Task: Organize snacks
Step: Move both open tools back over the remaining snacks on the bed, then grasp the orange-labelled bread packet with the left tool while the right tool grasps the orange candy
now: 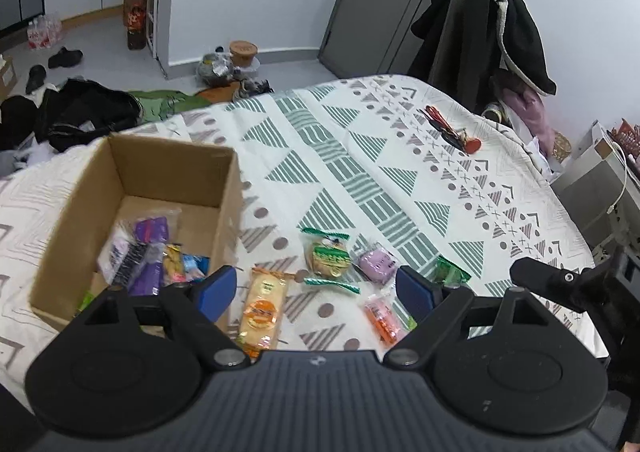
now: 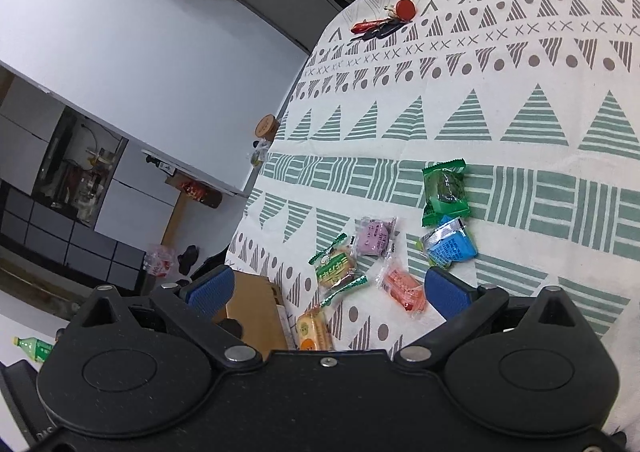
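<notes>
Left wrist view: one cardboard box (image 1: 136, 212) is seen at lower left, several wrapped snacks inside. Six loose packets are counted on the patterned cloth (image 2: 500, 180) in the right wrist view; their print cannot be read. Left gripper (image 1: 316, 292) and right gripper (image 2: 328, 292) fingers are spread apart, empty.

A lived-in home room. Beyond the patterned tablecloth (image 1: 360, 156), a coat (image 1: 516, 32) drapes a chair; shoes (image 1: 64, 57) and clothes lie on the floor.
</notes>
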`<state>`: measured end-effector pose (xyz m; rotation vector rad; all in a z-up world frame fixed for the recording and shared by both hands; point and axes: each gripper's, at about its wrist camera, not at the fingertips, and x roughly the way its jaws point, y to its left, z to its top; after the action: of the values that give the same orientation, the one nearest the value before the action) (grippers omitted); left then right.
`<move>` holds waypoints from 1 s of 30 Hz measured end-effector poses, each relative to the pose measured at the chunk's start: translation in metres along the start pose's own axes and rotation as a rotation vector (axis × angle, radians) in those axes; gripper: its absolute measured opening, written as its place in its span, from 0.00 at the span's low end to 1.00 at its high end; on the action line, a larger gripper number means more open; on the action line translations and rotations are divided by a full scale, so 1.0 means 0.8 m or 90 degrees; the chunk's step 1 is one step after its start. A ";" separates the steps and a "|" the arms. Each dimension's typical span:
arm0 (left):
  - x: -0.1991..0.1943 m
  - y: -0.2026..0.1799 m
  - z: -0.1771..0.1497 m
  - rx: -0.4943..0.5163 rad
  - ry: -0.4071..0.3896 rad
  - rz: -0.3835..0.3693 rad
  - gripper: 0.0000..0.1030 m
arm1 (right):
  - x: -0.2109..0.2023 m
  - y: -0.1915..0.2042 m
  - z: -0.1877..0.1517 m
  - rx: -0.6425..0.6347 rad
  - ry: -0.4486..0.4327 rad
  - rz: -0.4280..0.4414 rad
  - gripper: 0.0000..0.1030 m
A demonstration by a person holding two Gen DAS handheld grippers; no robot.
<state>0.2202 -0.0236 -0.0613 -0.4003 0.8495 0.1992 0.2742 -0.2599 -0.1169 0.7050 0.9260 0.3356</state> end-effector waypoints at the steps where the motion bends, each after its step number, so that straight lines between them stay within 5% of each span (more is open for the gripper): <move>1: 0.004 -0.001 -0.001 -0.002 0.005 0.000 0.82 | 0.001 -0.002 0.000 0.003 0.001 0.000 0.99; 6: 0.022 -0.009 -0.009 -0.004 0.021 0.002 0.79 | 0.009 -0.011 0.002 0.021 0.010 0.004 0.89; 16: 0.060 -0.024 -0.022 0.014 0.047 0.001 0.54 | 0.027 -0.016 0.003 0.022 0.029 0.013 0.73; 30: 0.116 -0.011 -0.046 0.006 0.080 0.041 0.49 | 0.060 -0.013 -0.006 -0.004 0.063 0.014 0.60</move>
<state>0.2576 -0.0459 -0.1515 -0.3797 0.9873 0.2322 0.2974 -0.2394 -0.1557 0.6986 1.0118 0.3961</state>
